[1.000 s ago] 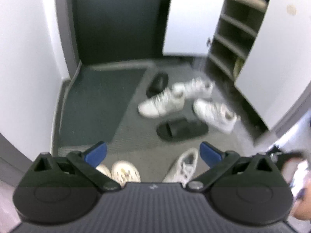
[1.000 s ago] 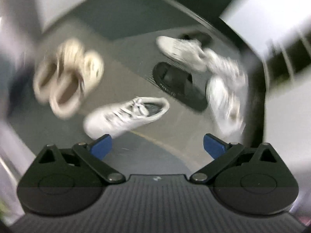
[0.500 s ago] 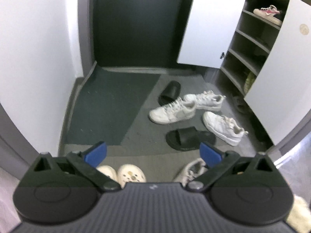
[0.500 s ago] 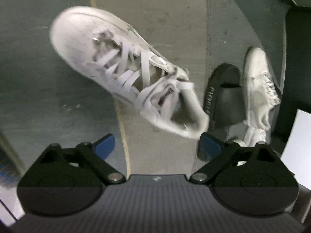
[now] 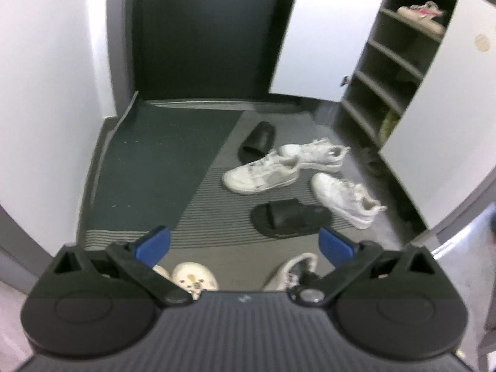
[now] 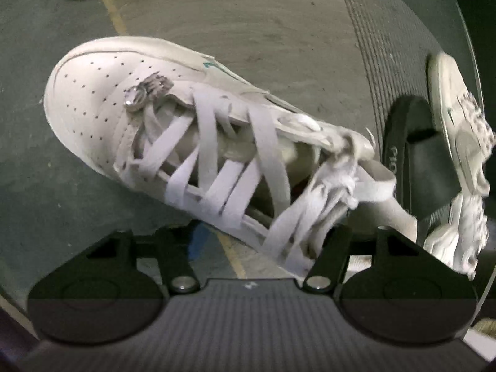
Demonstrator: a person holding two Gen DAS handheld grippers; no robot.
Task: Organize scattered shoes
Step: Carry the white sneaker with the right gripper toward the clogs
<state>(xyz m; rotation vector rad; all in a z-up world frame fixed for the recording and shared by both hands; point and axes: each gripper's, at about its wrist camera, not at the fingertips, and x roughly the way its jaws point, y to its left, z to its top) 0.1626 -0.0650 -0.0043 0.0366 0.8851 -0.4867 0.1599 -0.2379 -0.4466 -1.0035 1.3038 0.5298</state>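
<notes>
A white lace-up sneaker lies on the grey floor, filling the right wrist view with its toe to the upper left. My right gripper points steeply down over its heel end. The jaws are closing with the sneaker's rear between them. One blue pad shows beside the shoe; the other is hidden behind the heel. In the left wrist view this same sneaker sits low down. My left gripper is open and holds nothing, well above the floor.
Three white sneakers and two black slides lie on the striped mat. Cream clogs sit near me. An open shoe cabinet stands at the right. A black slide lies beside the gripped-at sneaker.
My right gripper has dropped down onto the white sneaker, rolled, and its jaws have narrowed around the shoe's rear. The left gripper's view has barely shifted.
</notes>
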